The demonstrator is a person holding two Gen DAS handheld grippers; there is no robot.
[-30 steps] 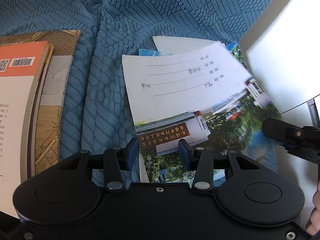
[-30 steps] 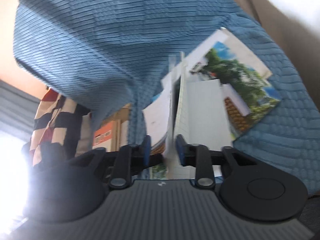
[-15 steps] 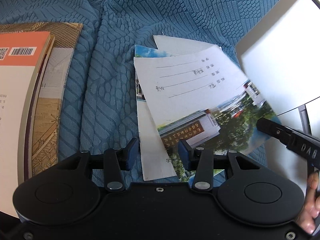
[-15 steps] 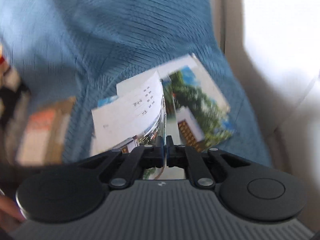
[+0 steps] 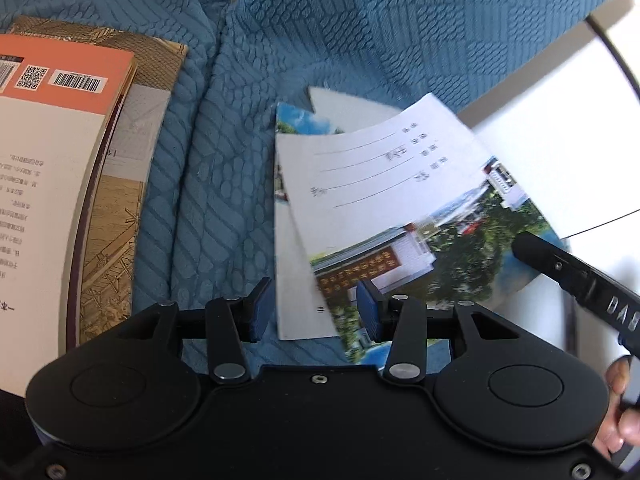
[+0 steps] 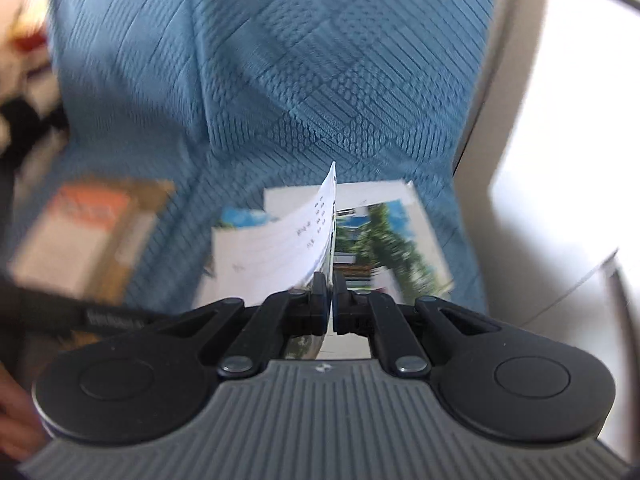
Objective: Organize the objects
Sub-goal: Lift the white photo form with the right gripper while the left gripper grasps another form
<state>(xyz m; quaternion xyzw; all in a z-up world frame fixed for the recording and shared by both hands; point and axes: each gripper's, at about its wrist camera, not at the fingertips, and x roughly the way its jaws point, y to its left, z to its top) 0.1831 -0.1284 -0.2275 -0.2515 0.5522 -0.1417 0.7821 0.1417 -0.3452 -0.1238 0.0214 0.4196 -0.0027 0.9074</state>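
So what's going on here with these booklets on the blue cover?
A person is tidying thin photo-cover booklets lying on a blue quilted cover. The right gripper is shut on the top photo-cover booklet, lifting its edge. The left gripper hovers open. A stack of books, orange-backed on top, lies to the left.

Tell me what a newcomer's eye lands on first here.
First, the photo-covered booklet, pinched at its edge by the right gripper and lifted off similar booklets on the blue textured cover. Next, the orange-backed book stacked at far left. The left gripper hangs open above the booklets.
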